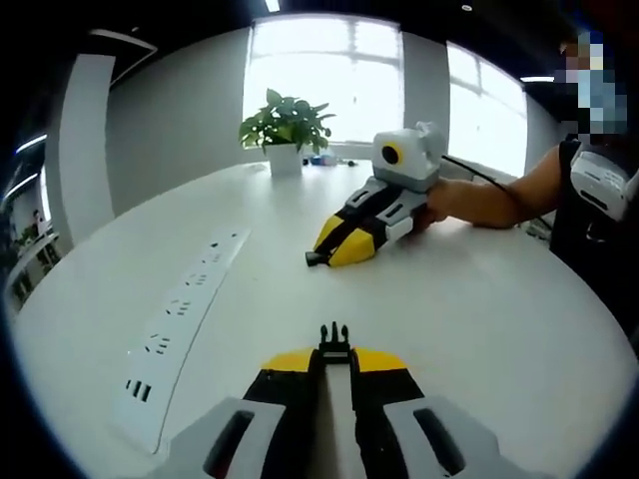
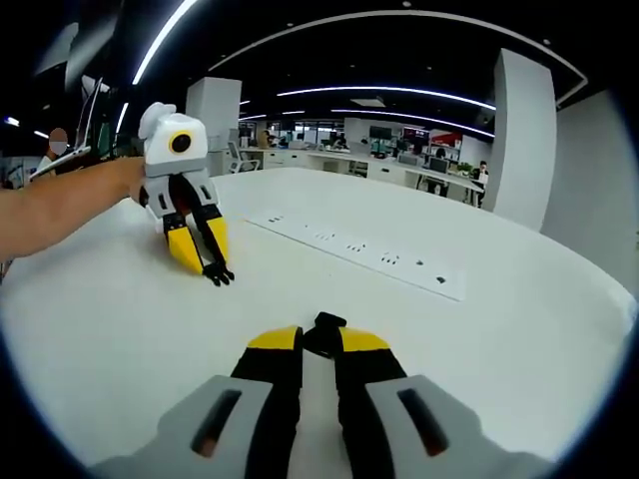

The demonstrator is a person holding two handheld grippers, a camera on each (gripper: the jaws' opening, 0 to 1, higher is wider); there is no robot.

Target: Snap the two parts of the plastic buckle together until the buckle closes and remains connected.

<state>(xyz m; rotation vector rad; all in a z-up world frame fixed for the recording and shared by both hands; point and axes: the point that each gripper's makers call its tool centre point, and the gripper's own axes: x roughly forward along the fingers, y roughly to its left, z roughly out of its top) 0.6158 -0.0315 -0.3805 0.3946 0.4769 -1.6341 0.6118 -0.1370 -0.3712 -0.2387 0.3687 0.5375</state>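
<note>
In the left gripper view my left gripper (image 1: 334, 355) is shut on the black pronged buckle part (image 1: 334, 337), whose prongs stick out past the yellow tips. Across the white table (image 1: 479, 319) my right gripper (image 1: 331, 253) rests tip-down, shut on the other black buckle part (image 1: 316, 259). In the right gripper view my right gripper (image 2: 319, 345) grips that socket part (image 2: 322, 332) between its yellow tips. There the left gripper (image 2: 206, 261) stands at the far left with the pronged part (image 2: 218, 276) poking out near the table (image 2: 120, 329). The two parts are well apart.
A white power strip (image 1: 182, 317) lies flush in the table, also seen as a long strip (image 2: 361, 254). A potted plant (image 1: 286, 132) stands at the far edge by the window. A person's forearm (image 1: 491, 200) holds the right gripper, another forearm (image 2: 60, 212) the left.
</note>
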